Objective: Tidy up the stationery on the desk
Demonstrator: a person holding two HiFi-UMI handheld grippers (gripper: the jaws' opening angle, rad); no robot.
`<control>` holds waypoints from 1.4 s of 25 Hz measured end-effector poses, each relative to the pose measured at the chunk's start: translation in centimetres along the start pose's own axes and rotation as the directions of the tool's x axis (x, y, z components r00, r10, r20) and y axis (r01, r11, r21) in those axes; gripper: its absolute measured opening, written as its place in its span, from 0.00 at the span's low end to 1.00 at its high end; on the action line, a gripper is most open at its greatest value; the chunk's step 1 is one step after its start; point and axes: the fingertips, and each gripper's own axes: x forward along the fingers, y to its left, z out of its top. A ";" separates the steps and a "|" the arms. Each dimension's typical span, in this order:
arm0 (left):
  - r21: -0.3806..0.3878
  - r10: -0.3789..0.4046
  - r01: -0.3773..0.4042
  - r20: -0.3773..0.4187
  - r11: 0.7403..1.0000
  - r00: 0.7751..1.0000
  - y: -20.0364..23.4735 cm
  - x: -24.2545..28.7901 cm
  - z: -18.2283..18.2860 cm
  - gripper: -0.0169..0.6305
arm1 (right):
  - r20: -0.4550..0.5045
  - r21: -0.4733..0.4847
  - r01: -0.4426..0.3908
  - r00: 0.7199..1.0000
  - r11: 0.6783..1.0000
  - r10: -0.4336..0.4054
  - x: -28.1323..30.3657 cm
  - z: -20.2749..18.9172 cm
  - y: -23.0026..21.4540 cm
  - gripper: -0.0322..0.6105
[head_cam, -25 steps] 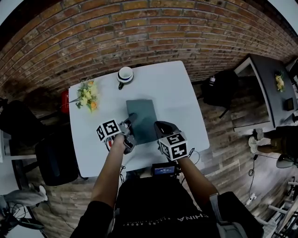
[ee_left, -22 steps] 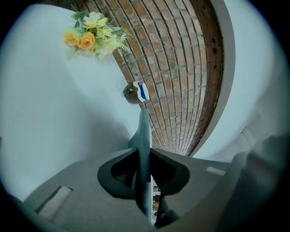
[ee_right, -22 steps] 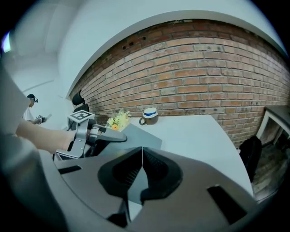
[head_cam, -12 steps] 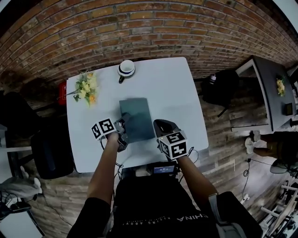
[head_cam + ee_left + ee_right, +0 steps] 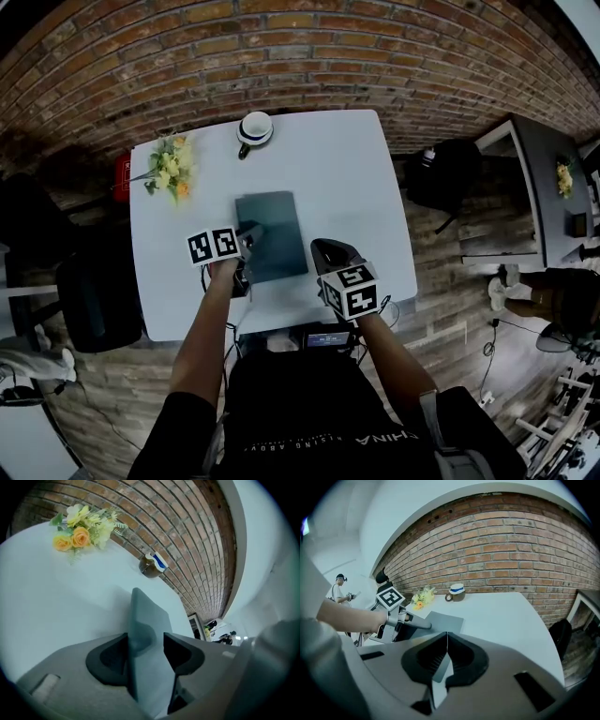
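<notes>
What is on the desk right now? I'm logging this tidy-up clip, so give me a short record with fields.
table: white
notebook: dark grey, lies mid-table
flowers: far left corner
cup: far edge, on a saucer
left gripper: jaws apart, have just been opening, notebook's edge between them
right gripper: jaws together, nothing seen between them, by the notebook's near right corner
</notes>
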 end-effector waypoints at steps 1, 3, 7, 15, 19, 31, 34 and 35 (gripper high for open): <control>0.025 0.025 -0.025 -0.005 0.999 1.000 0.2 -0.1 0.1 0.37 | 0.000 0.000 -0.001 1.000 1.000 0.001 0.0 0.0 0.0 0.07; 0.084 0.079 -0.079 -0.002 0.993 0.997 0.6 -0.6 0.4 0.40 | 0.001 -0.001 -0.003 1.000 1.000 0.003 0.0 0.0 0.0 0.07; 0.216 0.089 -0.103 0.072 0.971 0.993 -0.1 -2.0 1.9 0.40 | 0.008 -0.006 -0.017 1.000 1.000 0.017 0.2 0.3 0.3 0.07; 0.420 -0.028 -0.081 0.247 0.904 0.969 -4.8 -7.1 2.7 0.36 | 0.012 -0.035 -0.086 0.996 0.996 0.087 0.4 1.2 2.0 0.07; 0.461 -0.078 -0.083 0.319 0.884 0.945 -6.6 -10.2 2.5 0.20 | 0.027 -0.068 -0.108 0.994 0.992 0.110 0.6 2.6 3.1 0.07; 0.493 -0.158 -0.054 0.378 0.868 0.912 -7.0 -15.3 0.0 0.04 | 0.058 -0.103 -0.153 0.986 0.983 0.159 0.8 4.4 7.3 0.07; 0.482 -0.150 -0.064 0.394 0.874 0.907 -6.6 -16.3 0.3 0.04 | 0.054 -0.104 -0.154 0.986 0.982 0.161 0.9 4.4 7.8 0.07; 0.478 -0.149 -0.067 0.399 0.876 0.905 -6.4 -16.8 0.4 0.04 | 0.051 -0.103 -0.155 0.986 0.983 0.161 0.9 4.4 8.0 0.07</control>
